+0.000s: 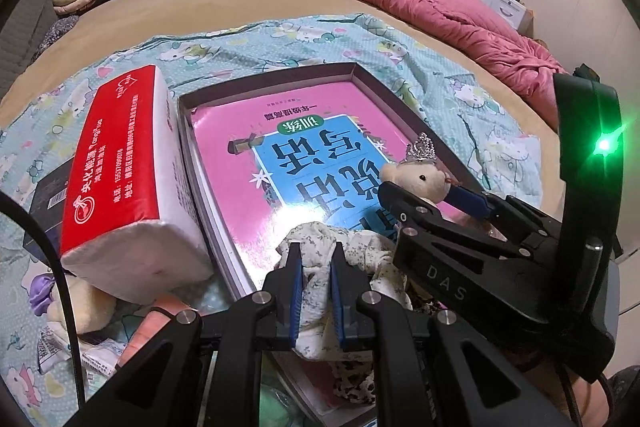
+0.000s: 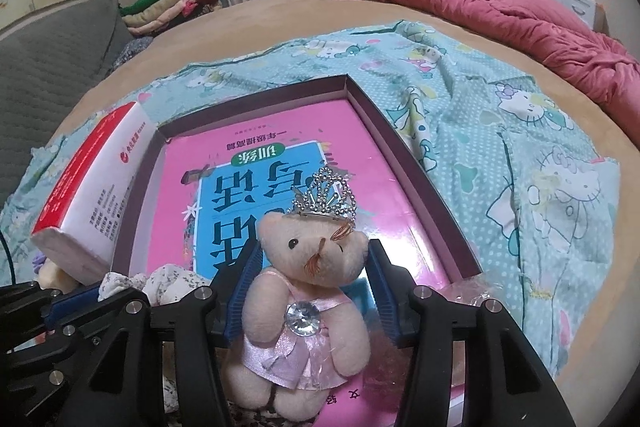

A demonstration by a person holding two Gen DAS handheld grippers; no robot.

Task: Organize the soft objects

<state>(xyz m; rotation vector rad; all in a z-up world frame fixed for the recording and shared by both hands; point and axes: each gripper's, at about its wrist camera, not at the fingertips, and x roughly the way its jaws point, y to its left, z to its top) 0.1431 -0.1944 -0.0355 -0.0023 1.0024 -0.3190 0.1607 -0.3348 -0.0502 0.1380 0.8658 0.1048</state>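
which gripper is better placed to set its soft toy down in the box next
Right, probably. The right gripper holds the crowned teddy bear loosely between its jaws, over the book in the box. The left gripper is clamped shut on floral cloth at the box's near edge.
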